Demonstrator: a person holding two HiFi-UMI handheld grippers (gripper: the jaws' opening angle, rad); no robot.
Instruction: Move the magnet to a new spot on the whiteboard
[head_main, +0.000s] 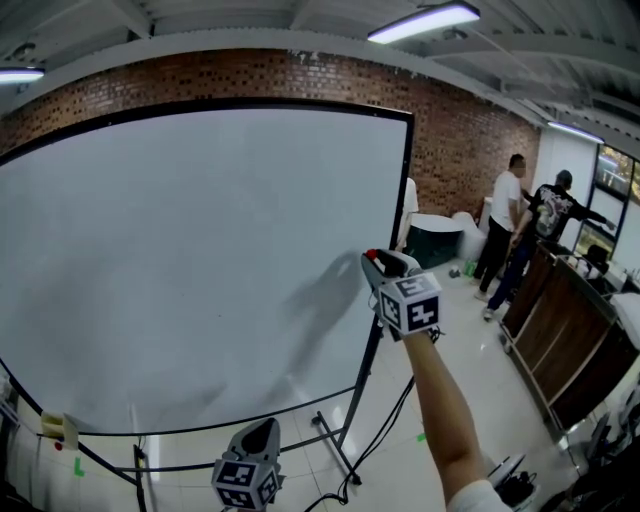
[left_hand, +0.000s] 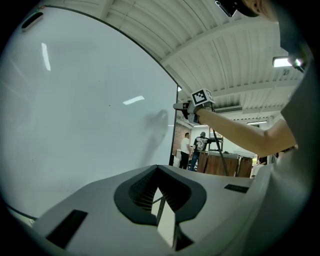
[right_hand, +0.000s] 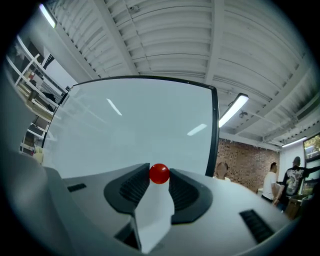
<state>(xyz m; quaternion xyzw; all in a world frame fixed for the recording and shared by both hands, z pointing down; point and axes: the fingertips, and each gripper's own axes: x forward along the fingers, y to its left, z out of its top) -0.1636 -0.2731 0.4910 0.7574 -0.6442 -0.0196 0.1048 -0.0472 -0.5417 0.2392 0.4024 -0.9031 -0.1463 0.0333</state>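
Whiteboard (head_main: 180, 270) against brick wall (head_main: 460, 140); right gripper (head_main: 378, 264) clamps red magnet (right_hand: 159, 173) beside board's right edge; left gripper (left_hand: 158, 169) low, closed, empty.

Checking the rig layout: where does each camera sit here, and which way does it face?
Head view: on the head, facing the whiteboard; shows right gripper, forearm, left gripper.
Left gripper view: along its shut jaws, toward the whiteboard; shows right gripper, forearm.
Right gripper view: toward the whiteboard; jaws grip the red magnet.
Shared: all see the whiteboard.
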